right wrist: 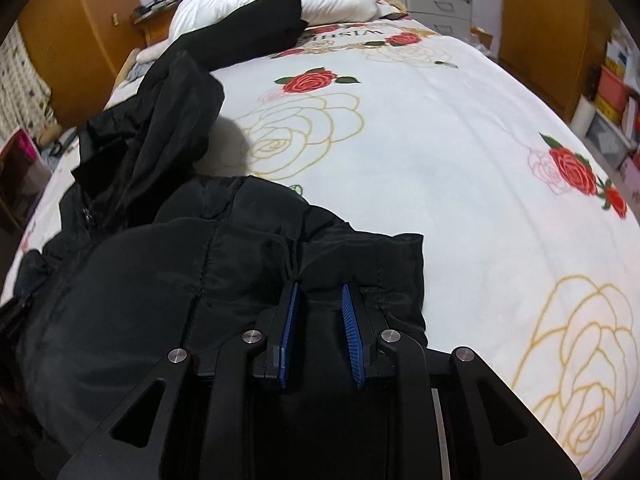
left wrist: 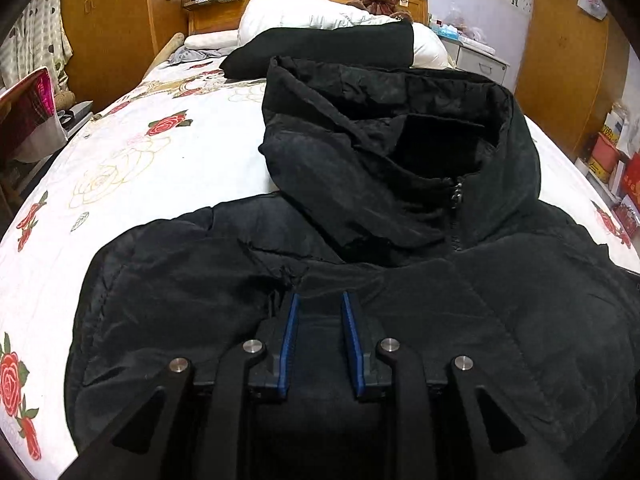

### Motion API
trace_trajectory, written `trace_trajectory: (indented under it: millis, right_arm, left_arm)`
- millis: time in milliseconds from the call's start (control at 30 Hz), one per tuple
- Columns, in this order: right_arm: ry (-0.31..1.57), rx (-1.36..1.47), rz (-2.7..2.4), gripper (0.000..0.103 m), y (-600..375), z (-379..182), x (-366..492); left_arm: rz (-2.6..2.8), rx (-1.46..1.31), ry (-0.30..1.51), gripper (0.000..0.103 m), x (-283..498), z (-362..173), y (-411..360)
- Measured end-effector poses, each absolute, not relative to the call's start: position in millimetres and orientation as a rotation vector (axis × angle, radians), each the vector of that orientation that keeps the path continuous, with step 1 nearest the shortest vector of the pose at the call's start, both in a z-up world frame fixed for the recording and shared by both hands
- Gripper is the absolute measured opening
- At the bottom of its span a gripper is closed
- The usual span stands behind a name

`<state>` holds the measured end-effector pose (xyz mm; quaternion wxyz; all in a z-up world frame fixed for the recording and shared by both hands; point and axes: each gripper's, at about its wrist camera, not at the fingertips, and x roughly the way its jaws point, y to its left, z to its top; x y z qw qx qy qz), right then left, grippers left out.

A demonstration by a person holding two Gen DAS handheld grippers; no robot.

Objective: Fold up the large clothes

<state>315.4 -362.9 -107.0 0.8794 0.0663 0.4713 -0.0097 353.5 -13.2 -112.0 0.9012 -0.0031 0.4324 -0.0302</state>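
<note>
black padded jacket (left wrist: pixel 400 280) spread mid-frame on bed (left wrist: pixel 160 152) | left gripper (left wrist: pixel 320 300), right gripper (right wrist: pixel 320 290): narrow, pinching jacket folds | bulky, soft, slippery; best gripped at seams and hem

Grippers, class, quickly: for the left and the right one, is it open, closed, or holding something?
Left gripper: fingers parted, fabric of the black jacket between them; a firm grip cannot be told.
Right gripper: fingers parted around a jacket fold; a grip cannot be told.
</note>
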Motion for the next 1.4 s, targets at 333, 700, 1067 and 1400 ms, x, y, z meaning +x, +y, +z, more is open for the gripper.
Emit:
trace_trajectory:
  millis: [333, 700, 1067, 1400]
  right_arm:
    - [0.897, 0.169, 0.093, 0.024, -352.1, -42.4, 254.5]
    - [1.051, 0.076, 0.109, 0.020, -319.3, -97.4, 261.1]
    - [0.918, 0.108, 0.101, 0.022, -324.5, -42.8, 270.9]
    - [1.017, 0.078, 0.094, 0.022, -310.0, -86.1, 297.9]
  left_arm:
    - [-0.128, -0.033, 0.822, 0.025, 295.1, -50.0, -3.1]
    - [-0.097, -0.074, 0.955, 0.026, 293.9, -100.5, 8.9]
    - [0.013, -0.112, 0.890, 0.025, 320.4, -64.6, 62.5]
    - [0.009, -0.082, 0.952, 0.025, 345.2, -99.5, 62.4]
